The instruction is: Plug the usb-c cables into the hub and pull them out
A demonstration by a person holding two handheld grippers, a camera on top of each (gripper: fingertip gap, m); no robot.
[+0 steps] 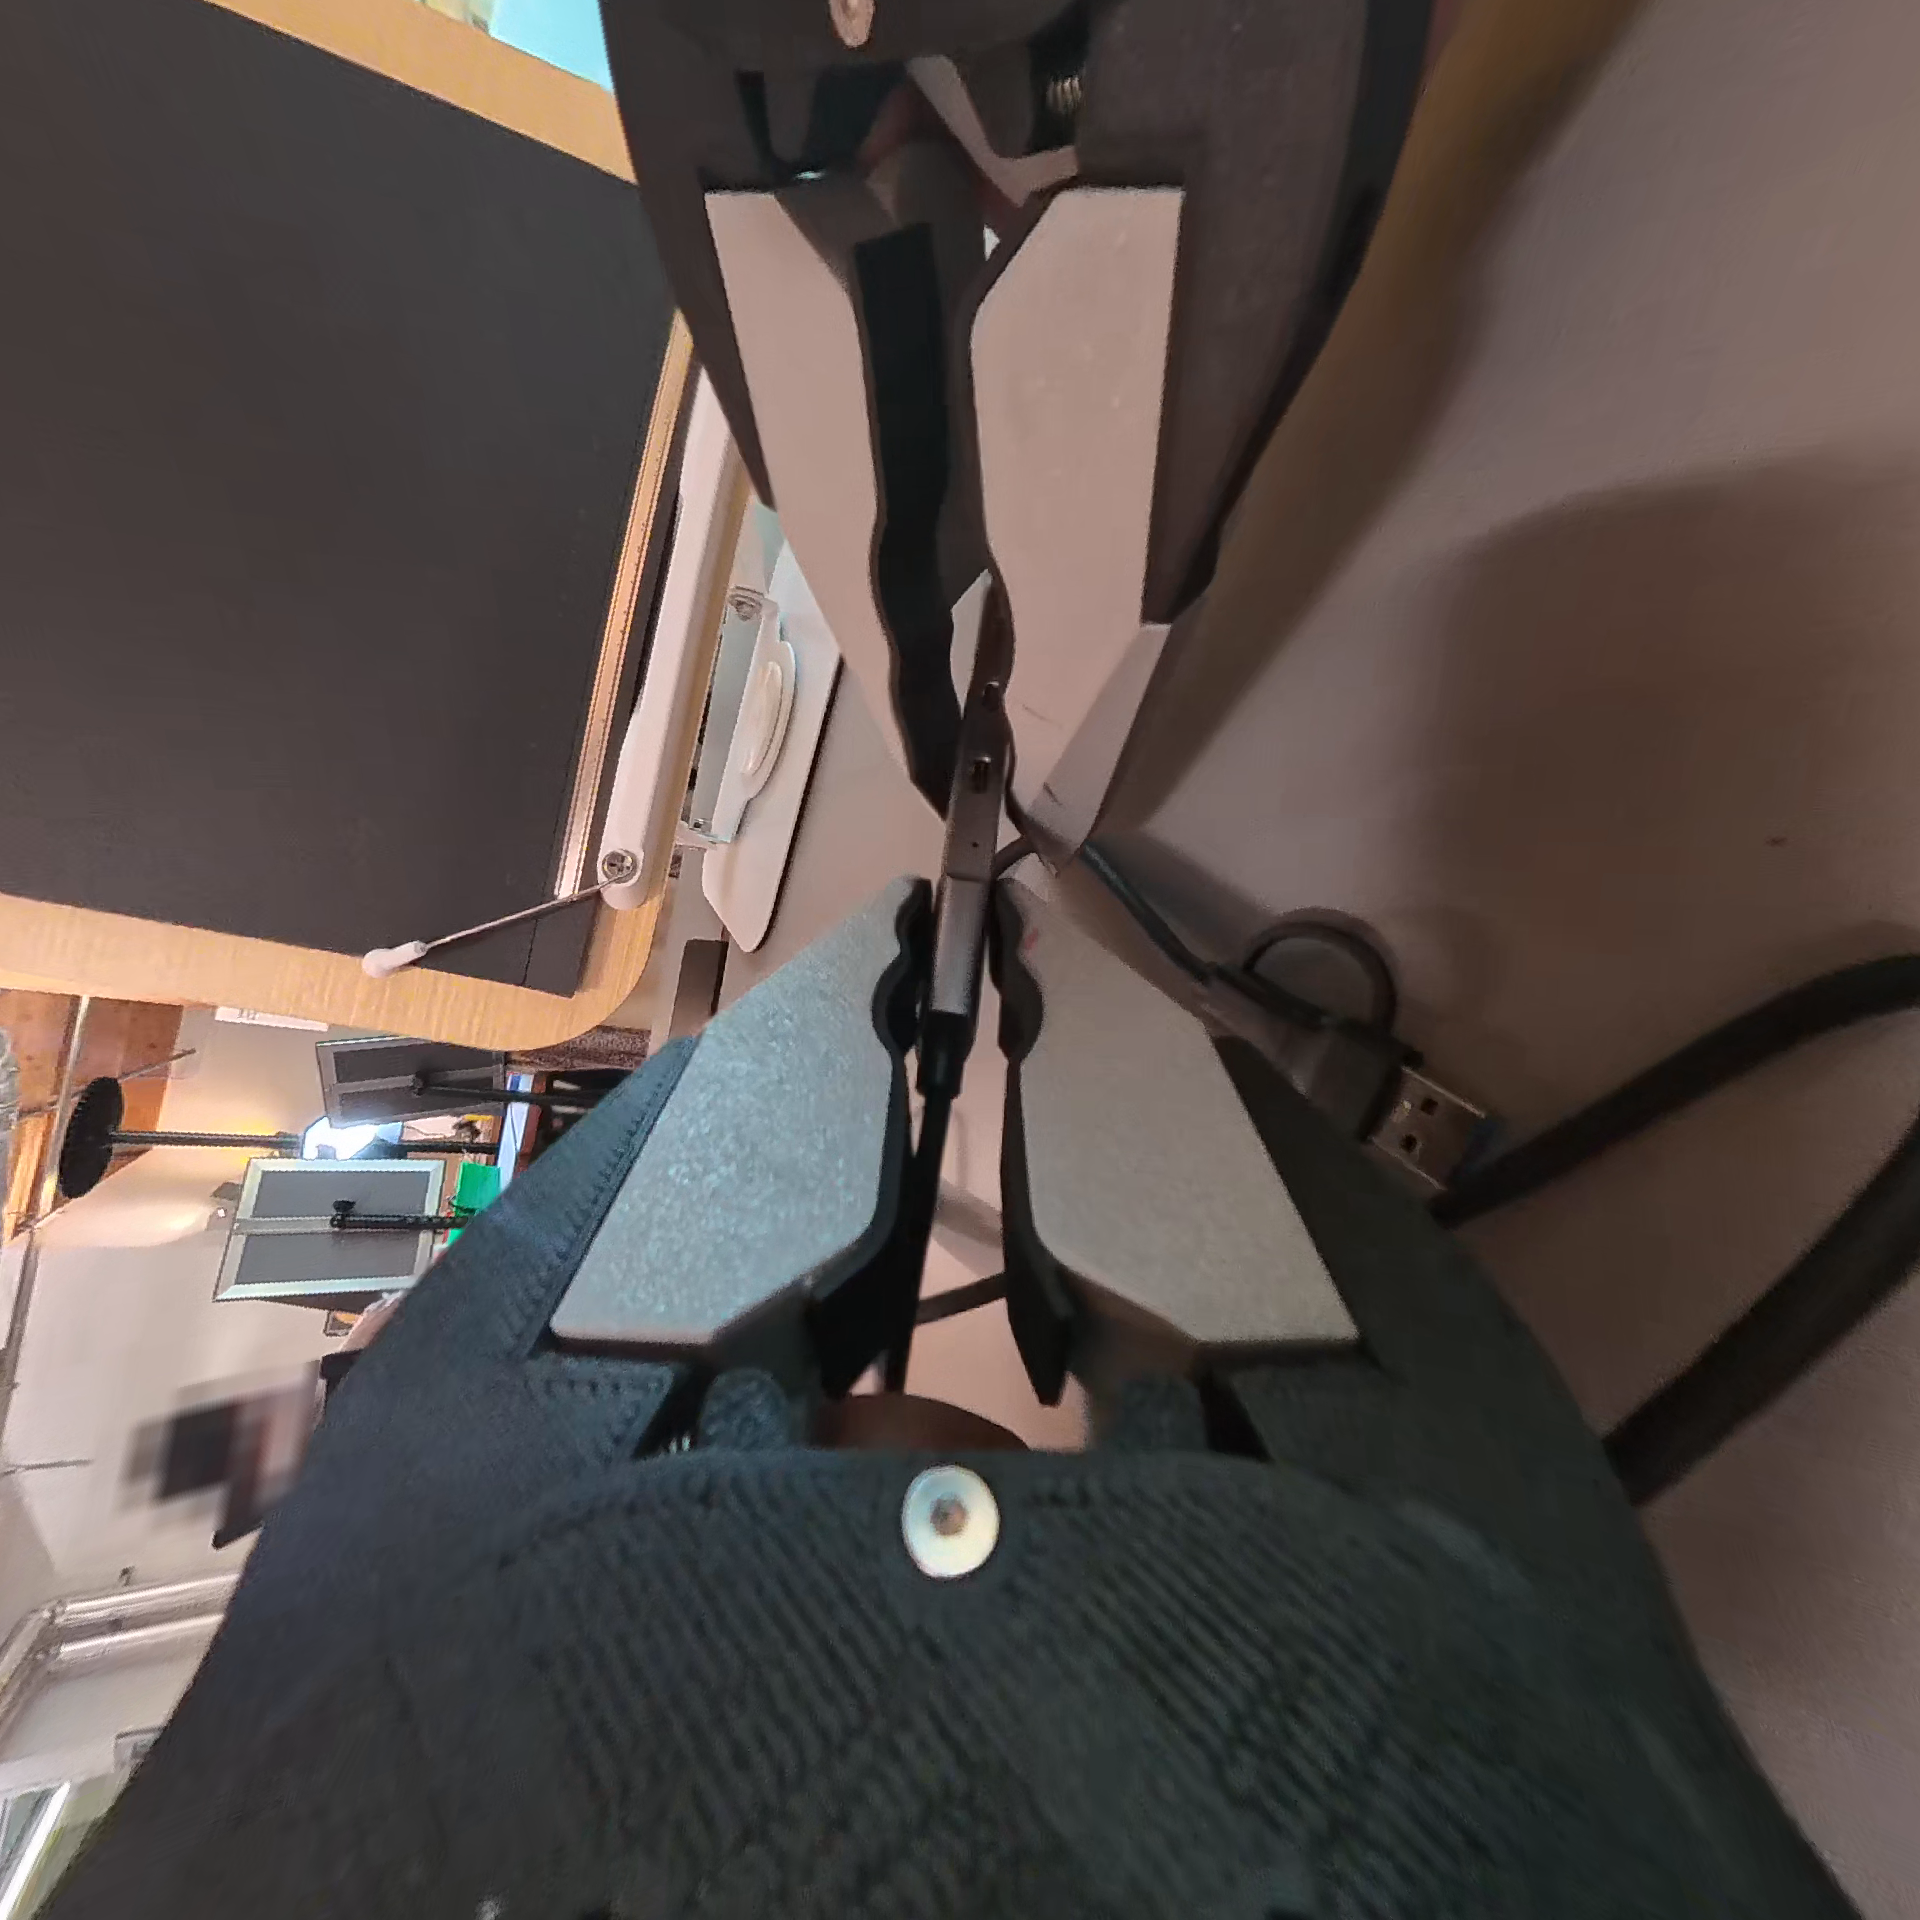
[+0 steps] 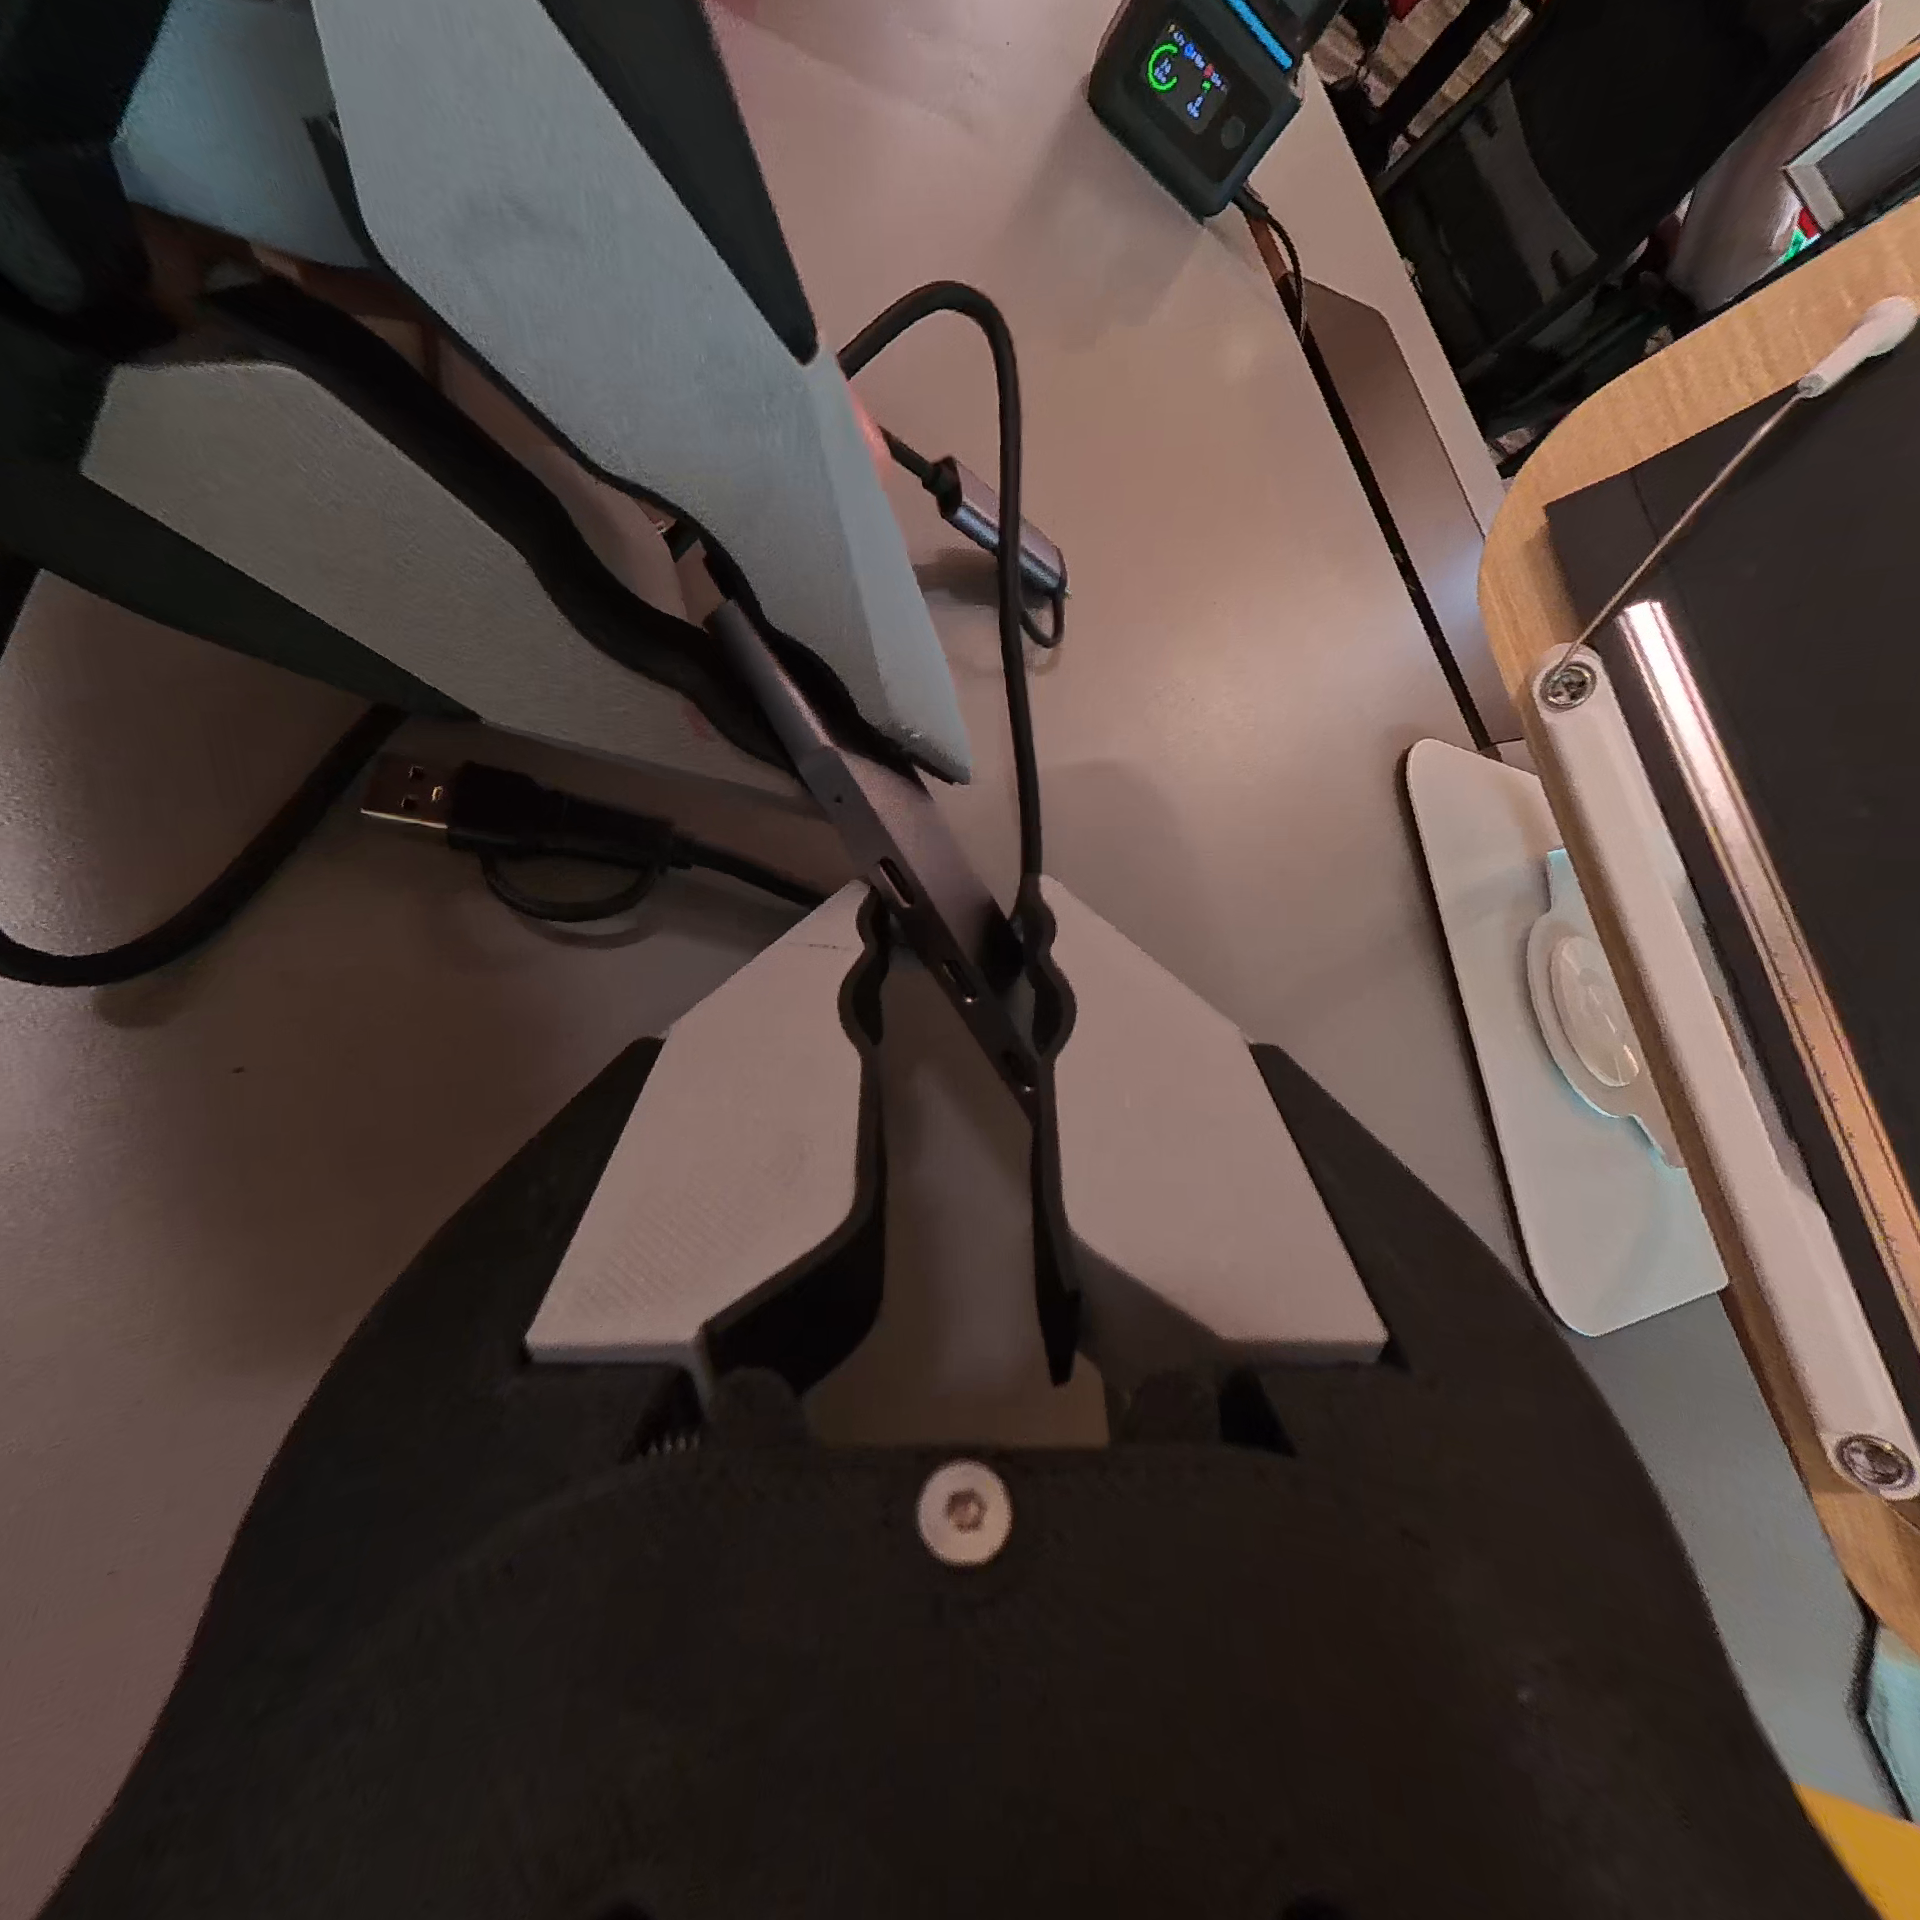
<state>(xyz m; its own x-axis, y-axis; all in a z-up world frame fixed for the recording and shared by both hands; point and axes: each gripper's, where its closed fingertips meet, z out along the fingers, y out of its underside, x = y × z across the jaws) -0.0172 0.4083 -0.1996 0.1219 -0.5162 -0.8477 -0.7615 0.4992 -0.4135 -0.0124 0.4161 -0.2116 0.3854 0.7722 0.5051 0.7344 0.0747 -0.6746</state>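
The left claw (image 1: pixel 954 940) is clamped on a grey plug body with its cable (image 1: pixel 940 1101) trailing back between the fingers. Straight ahead, the right claw (image 2: pixel 956 971) pinches the slim grey hub (image 2: pixel 925 914) (edge-on, ports showing); plug and hub seem to meet, though blur hides the joint. Beside both claws, a loose USB-A plug (image 2: pixel 416 795) lies on the worktop (image 2: pixel 1195 623).

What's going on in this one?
A person holds the slim grey hub above the table with both tools. The right gripper clamps one end and the left gripper the other. The ports that show look empty. A grey cable plug and a black USB plug lie loose on the table.
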